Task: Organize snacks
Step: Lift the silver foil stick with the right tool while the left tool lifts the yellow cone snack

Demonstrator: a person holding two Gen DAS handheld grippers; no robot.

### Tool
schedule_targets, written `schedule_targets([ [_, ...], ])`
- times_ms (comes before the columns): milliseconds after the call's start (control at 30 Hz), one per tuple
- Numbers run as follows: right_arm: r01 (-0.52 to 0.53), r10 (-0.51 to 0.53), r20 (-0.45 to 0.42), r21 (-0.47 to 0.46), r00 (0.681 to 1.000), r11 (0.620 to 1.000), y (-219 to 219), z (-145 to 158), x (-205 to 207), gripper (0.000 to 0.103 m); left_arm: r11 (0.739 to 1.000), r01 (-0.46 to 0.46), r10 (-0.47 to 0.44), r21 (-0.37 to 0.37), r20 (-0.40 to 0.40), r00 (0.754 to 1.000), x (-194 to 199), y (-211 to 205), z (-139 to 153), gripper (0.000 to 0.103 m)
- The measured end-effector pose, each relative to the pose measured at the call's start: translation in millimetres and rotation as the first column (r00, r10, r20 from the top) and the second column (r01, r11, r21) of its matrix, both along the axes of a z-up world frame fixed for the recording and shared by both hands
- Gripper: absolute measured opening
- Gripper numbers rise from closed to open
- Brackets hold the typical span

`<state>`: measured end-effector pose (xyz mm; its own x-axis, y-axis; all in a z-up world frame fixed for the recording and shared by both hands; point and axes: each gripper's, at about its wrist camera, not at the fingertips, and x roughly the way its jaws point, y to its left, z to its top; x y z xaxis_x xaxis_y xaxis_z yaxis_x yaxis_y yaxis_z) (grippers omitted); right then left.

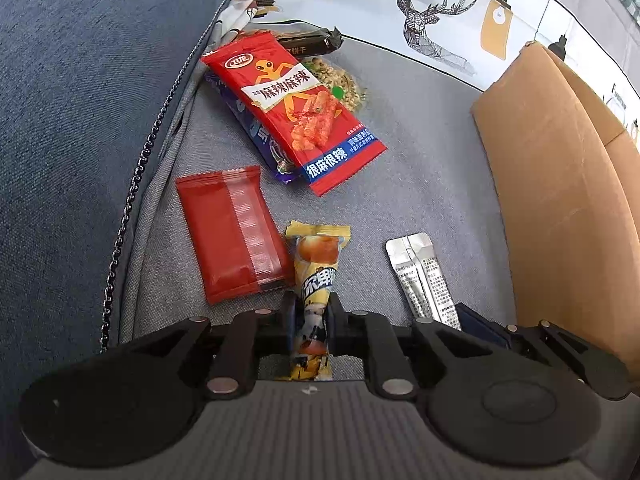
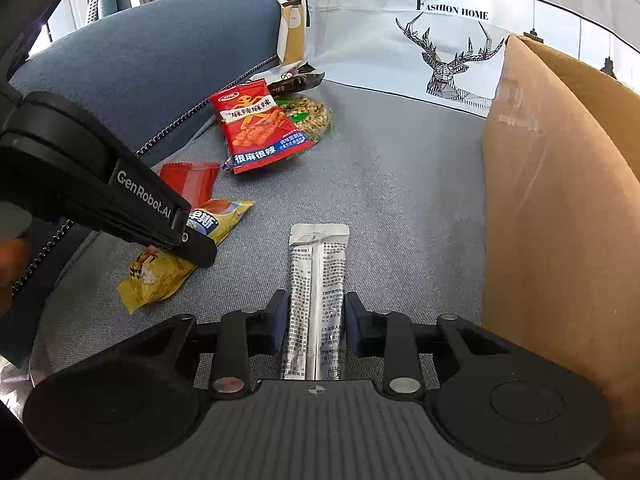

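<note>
Black left tool [image 1: 312,312] tilted steeply downward

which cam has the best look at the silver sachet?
Right wrist. The silver sachet lies centred along the right gripper, nearly full length visible, printed text facing up, pads pressing its edges. The left wrist view shows it off to one side, angled, its near end hidden behind the gripper body.

Snacks lie on the sofa seat [image 1: 420,152], cardboard box [image 1: 560,208] at its right edge. Yellow packet [image 1: 316,272] sits between the flat red packet [image 1: 236,232] on its left and the silver sachet [image 1: 424,276] on its right. Behind them, the printed spicy-strip packet [image 1: 296,108] lies on a pile of others near the armrest [image 1: 88,100].
</note>
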<state>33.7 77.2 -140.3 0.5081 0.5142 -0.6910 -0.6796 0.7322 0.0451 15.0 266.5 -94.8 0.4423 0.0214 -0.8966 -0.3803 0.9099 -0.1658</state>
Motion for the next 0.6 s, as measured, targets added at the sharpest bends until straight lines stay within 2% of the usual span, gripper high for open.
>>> schedule_targets([
  [133,0.010,-0.010,-0.003,0.002,1.000,1.000,-0.4,0.9,1.1,0.033,1.000,0.006,-0.006,0.003,-0.002,1.000,0.3,-0.4,-0.2,0.022],
  [267,0.017,-0.017,-0.001,-0.001,1.000,1.000,-0.2,1.0,0.7,0.033,1.000,0.005,-0.005,0.004,0.000,1.000,0.3,-0.5,-0.3,0.031],
  [600,0.012,-0.012,0.011,-0.009,1.000,1.000,1.1,1.7,-1.0,0.032,1.000,0.026,-0.026,0.015,-0.007,1.000,1.2,-2.6,0.6,0.035],
])
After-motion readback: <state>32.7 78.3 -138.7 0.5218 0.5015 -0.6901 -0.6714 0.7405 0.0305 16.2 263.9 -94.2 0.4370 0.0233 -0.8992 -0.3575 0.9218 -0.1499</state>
